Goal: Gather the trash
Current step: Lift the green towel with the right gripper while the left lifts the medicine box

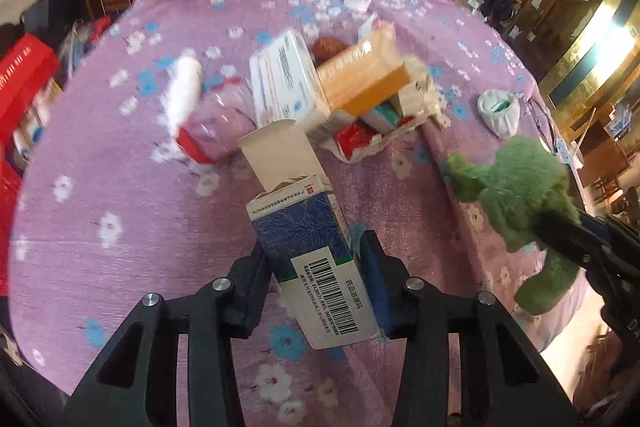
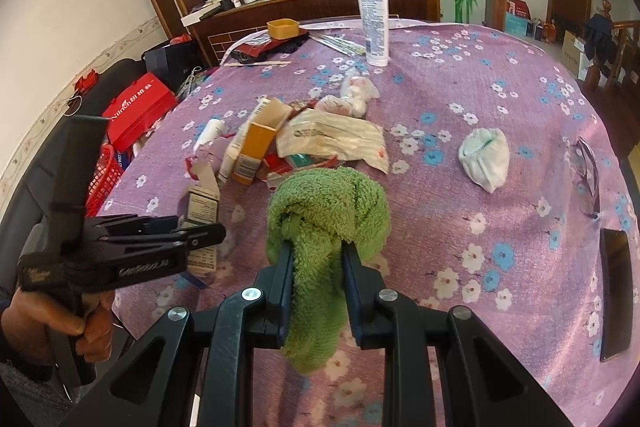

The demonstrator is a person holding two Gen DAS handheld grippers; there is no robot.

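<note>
A blue-and-white medicine box (image 1: 308,239) with a barcode and an open top flap sits between the pads of my left gripper (image 1: 316,263), which is shut on it above the purple floral tablecloth (image 1: 120,187). In the right wrist view the same box (image 2: 202,207) shows in the left gripper (image 2: 204,235), held by a hand at the table's left edge. My right gripper (image 2: 316,259) is shut on a green towel (image 2: 328,211), which hangs bunched over its fingers. The towel (image 1: 520,195) also appears at the right of the left wrist view.
A pile of boxes and wrappers (image 2: 288,143) lies mid-table. A balled white cloth (image 2: 484,157), glasses (image 2: 586,171) and a dark phone (image 2: 616,291) lie to the right. A white tube (image 2: 374,23) stands at the back. A red basket (image 2: 102,183) sits beyond the left edge.
</note>
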